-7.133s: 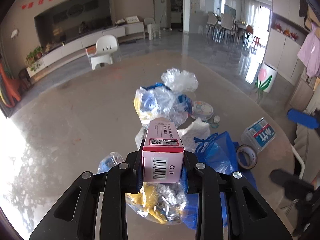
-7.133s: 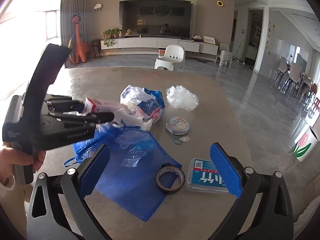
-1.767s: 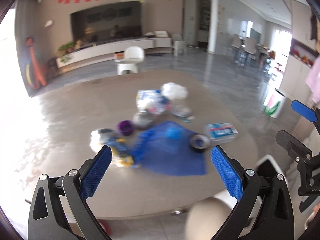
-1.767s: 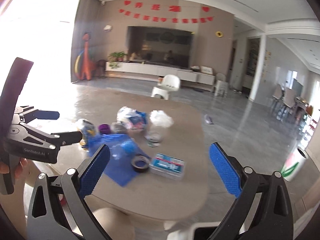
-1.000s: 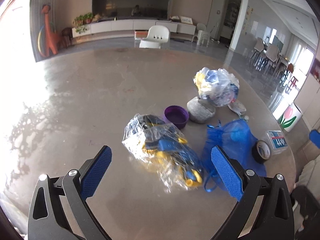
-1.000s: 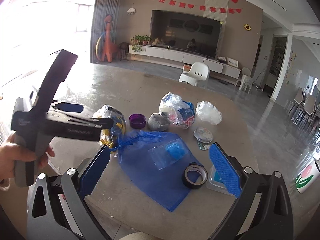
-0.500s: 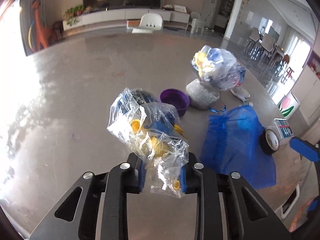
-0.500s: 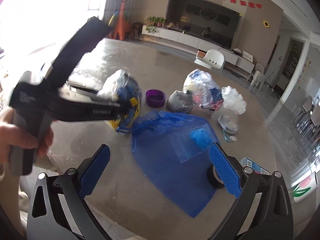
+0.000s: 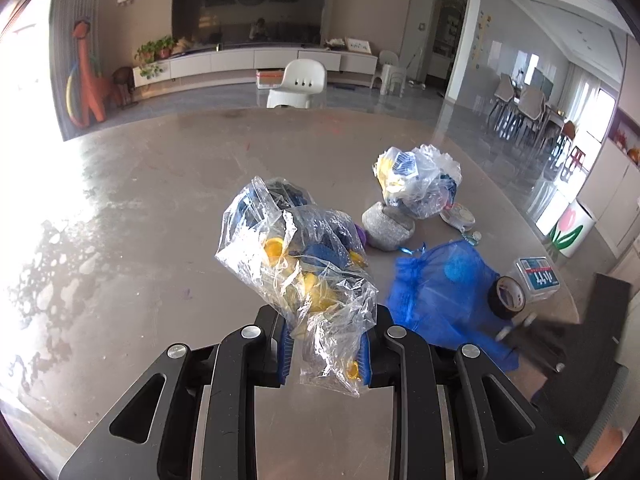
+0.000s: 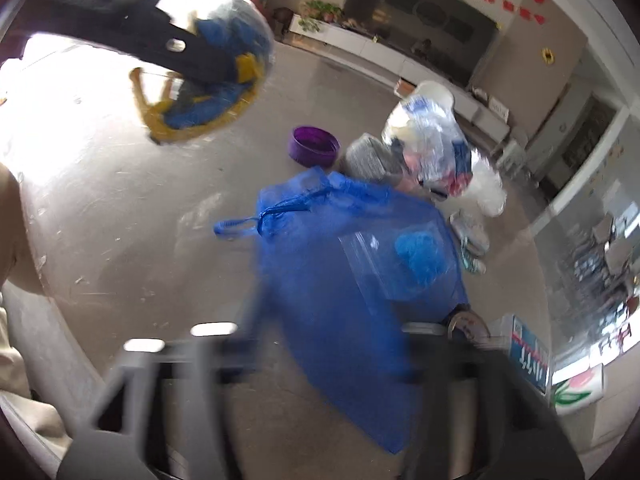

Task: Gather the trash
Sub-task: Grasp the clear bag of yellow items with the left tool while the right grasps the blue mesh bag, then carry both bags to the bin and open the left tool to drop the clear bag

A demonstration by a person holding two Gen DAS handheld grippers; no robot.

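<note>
Left tongs (image 9: 324, 354) grip clear bag (image 9: 296, 256); right tongs (image 10: 328, 364) closed on blue bag (image 10: 352, 264).

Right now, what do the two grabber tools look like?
The left gripper is black plastic with flat, cut-out arms joined by round silver bolts. Its fingers have bumpy blue pads on their inner faces. The right gripper is badly blurred, but it looks dark too, with pale glints where bolts would be. No cables or sleeves show clearly.

My round grey table (image 9: 160, 240) carried a blue mesh bag (image 9: 440, 296), a purple cap (image 10: 314, 146), a grey lump (image 9: 386, 226), a clear bag of scraps (image 9: 418, 186), a tape roll (image 9: 508, 298) and a small box (image 9: 538, 278).
</note>
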